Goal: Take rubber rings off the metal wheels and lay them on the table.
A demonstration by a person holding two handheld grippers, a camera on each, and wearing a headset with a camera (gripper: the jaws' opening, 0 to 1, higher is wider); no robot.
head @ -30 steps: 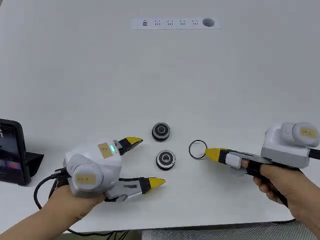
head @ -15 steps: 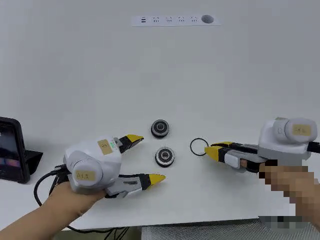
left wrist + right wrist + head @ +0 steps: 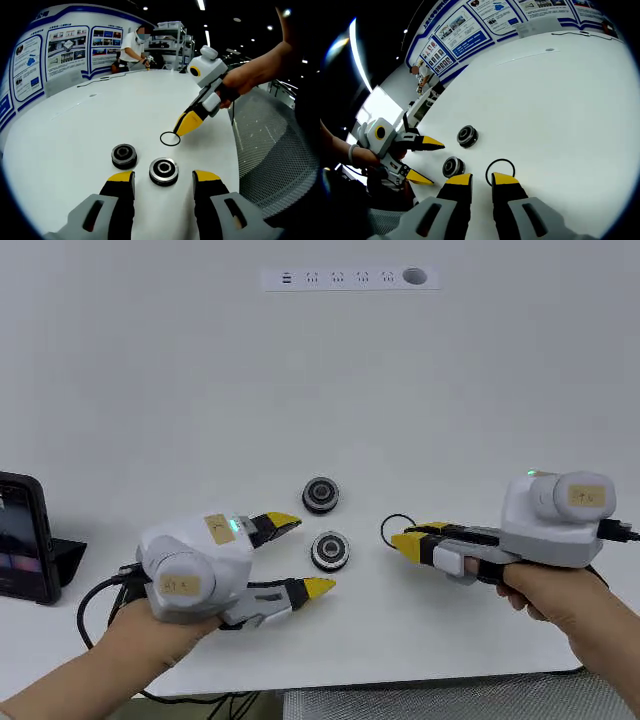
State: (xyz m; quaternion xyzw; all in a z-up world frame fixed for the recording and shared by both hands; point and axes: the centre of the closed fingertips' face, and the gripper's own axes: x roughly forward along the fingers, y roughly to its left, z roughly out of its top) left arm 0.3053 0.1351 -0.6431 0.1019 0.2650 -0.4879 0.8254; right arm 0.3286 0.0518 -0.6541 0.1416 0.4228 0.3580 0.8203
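Observation:
Two metal wheels with dark rubber rims lie on the white table: the far wheel (image 3: pixel 321 494) (image 3: pixel 124 155) (image 3: pixel 467 135) and the near wheel (image 3: pixel 330 551) (image 3: pixel 163 170) (image 3: pixel 453 166). A loose black rubber ring (image 3: pixel 384 531) (image 3: pixel 161 138) (image 3: pixel 500 160) lies flat to their right. My left gripper (image 3: pixel 300 554) (image 3: pixel 164 177) (image 3: pixel 431 161) is open, with the near wheel just ahead of its spread jaws. My right gripper (image 3: pixel 408 537) (image 3: pixel 482 179) (image 3: pixel 181 129) is open by a narrow gap, holds nothing, and its tips are at the ring's near edge.
A white power strip (image 3: pixel 348 278) lies at the back of the table. A dark tablet on a stand (image 3: pixel 20 540) sits at the left edge, and a black cable (image 3: pixel 95 600) trails from the left gripper. The table's front edge runs just below both hands.
The right gripper's jaws have parted slightly and its tips have edged left over the ring's edge. The left gripper has crept a little right, toward the near wheel. Both wheels stay put.

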